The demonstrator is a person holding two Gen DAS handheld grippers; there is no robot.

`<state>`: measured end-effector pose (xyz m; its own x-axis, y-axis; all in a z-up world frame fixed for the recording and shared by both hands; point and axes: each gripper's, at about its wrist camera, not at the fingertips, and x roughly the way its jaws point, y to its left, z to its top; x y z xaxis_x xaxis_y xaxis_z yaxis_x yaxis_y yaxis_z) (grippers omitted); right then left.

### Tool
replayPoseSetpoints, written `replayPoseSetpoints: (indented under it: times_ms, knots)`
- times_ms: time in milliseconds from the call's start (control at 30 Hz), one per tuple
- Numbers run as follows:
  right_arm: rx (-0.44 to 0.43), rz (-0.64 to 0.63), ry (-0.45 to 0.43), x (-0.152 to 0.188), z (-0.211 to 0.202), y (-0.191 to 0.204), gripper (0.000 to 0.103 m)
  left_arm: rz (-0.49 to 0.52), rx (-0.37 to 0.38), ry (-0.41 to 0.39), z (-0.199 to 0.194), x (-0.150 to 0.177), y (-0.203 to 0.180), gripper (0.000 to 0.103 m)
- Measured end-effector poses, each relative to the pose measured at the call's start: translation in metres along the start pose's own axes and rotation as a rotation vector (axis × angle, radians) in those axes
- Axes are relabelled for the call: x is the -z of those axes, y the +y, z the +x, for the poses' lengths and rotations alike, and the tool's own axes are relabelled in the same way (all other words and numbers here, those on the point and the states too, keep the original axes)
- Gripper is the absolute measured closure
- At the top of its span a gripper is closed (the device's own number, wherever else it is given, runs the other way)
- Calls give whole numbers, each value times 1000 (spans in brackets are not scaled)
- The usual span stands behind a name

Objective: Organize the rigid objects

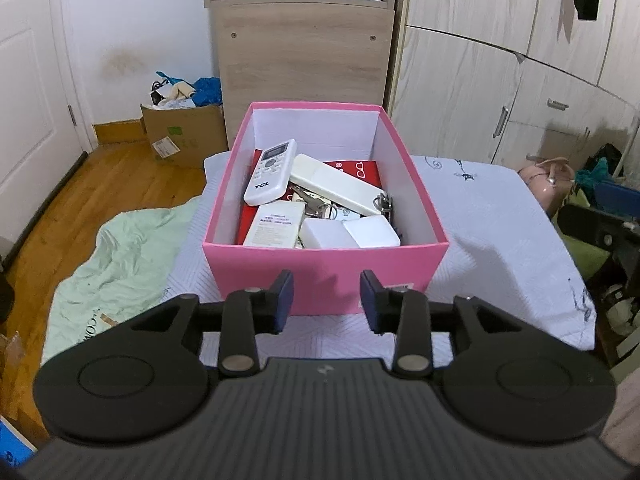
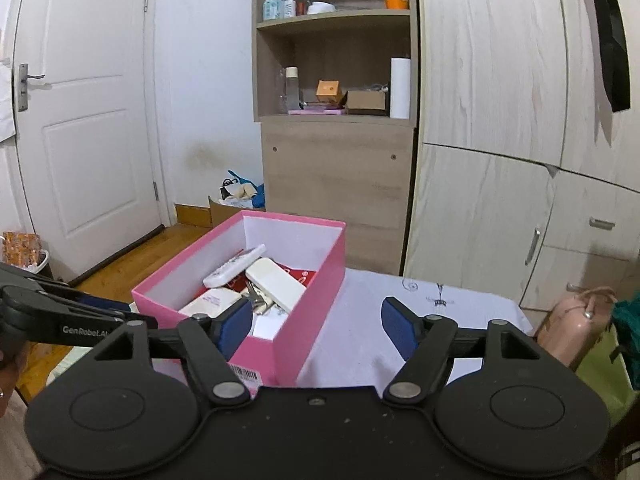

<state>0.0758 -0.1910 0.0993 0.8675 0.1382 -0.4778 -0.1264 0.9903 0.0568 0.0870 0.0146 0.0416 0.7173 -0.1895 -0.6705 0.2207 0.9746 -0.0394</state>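
The pink cardboard box (image 1: 324,276) with white inner walls stands on a pale quilted bed cover (image 1: 500,240), in the middle of the left wrist view. Inside it lie a white TCL remote control (image 1: 271,172), a long cream remote (image 1: 334,184), a bunch of metal keys (image 1: 382,203) and two small white cases (image 1: 350,233) on a red booklet (image 1: 362,171). The left gripper (image 1: 326,304), at the lower centre, has its jaws narrowly apart and empty, before the box's front wall. The right gripper (image 2: 316,326) stands wide, with nothing held; its left pad (image 2: 236,330) is inside the box's near corner.
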Motion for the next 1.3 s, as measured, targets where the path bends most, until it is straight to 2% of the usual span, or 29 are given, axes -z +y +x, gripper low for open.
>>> replayPoseSetpoints:
  times_ms: [133,233,267,367,633,833,967,1100,1300]
  knots:
    - [42,-2,-14,6,-4,-1,9,11,-38,-4,-1,6,-5,53]
    - [71,-13,-38,7,-8,2,2,24,-69,-14,-3,9,-9,43]
    - [80,-14,-42,7,-9,2,1,29,-78,-20,-4,11,-11,37]
    - [112,-5,-29,9,-7,1,1,27,-88,-29,-6,16,-13,28]
    - [94,40,16,13,-5,-5,1,21,-103,-18,-4,18,-13,13]
    - [154,8,36,16,1,-3,1,22,-122,-20,-4,18,-10,12]
    - [173,28,42,17,3,-5,1,16,-118,-24,-4,18,-10,4]
    - [206,49,43,17,4,-7,1,23,-127,-14,-4,18,-10,3]
    - [202,68,42,18,2,-10,1,-5,-146,23,1,19,-7,3]
